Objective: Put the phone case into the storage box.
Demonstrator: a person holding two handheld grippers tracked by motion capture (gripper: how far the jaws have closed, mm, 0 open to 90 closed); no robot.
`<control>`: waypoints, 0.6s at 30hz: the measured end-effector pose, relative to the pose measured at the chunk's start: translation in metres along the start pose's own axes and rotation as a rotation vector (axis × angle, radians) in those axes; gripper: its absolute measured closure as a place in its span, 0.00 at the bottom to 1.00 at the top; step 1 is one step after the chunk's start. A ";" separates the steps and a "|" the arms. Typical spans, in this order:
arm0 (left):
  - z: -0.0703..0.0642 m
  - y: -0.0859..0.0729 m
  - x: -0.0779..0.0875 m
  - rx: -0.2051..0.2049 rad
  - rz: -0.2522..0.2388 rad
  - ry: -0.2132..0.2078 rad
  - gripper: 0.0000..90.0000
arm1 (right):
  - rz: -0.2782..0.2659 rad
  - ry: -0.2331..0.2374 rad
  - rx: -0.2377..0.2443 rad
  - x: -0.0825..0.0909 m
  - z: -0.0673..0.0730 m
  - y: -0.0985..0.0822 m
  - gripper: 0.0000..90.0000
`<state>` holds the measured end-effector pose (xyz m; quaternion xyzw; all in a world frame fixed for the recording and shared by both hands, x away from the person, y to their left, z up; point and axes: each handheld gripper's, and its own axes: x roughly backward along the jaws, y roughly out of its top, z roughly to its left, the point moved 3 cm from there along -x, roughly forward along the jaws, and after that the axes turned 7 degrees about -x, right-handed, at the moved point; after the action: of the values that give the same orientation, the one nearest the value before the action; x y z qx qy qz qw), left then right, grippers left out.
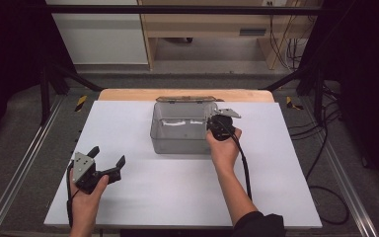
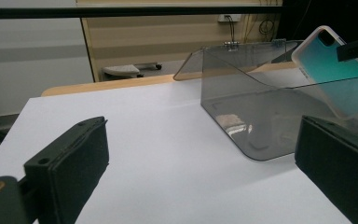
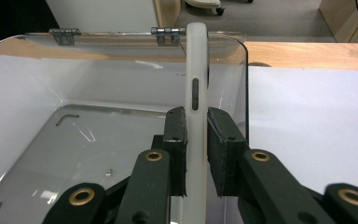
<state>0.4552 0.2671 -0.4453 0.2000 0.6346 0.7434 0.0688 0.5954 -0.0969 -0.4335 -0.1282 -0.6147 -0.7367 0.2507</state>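
Backdrop: pale cabinets and loose cables behind a white bench (image 1: 143,197).
Step in hand: carried a phone case (image 3: 196,88) over the clear box (image 1: 177,138), lid swung back on its hinges; judged midway through stowing it.
Right tool (image 3: 196,140): pinched tight on the case's edge, held upright above the box's right end.
Left tool (image 1: 107,160): spread wide, gripping nothing, parked near the bench's left front, well apart from the box.
Next move: probably called for lowering the case inside, clear of the wall, then letting go.
Case looks: whitish rim, teal back (image 2: 335,70), camera cut-out at the top corner.
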 end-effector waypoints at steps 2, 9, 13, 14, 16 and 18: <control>0.000 0.000 0.000 -0.001 0.000 -0.001 0.03 | 0.000 -0.003 0.001 0.000 0.000 0.000 0.87; 0.000 0.000 0.000 -0.004 0.002 -0.002 0.03 | 0.003 -0.008 0.006 -0.001 -0.001 0.000 0.87; 0.000 0.000 0.000 -0.002 0.000 -0.001 0.03 | 0.001 -0.006 0.006 -0.001 -0.001 0.000 0.88; 0.000 0.000 0.000 0.000 0.000 -0.001 0.03 | -0.001 -0.006 0.008 0.000 -0.001 0.000 0.88; 0.000 0.000 0.000 -0.001 0.000 0.000 0.03 | -0.002 -0.005 0.011 0.000 -0.001 0.000 0.88; 0.000 0.000 0.000 -0.003 0.000 0.000 0.03 | -0.003 -0.002 0.016 0.001 0.000 0.000 0.88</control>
<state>0.4552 0.2671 -0.4455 0.2002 0.6336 0.7442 0.0689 0.5951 -0.0973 -0.4330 -0.1260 -0.6210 -0.7321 0.2500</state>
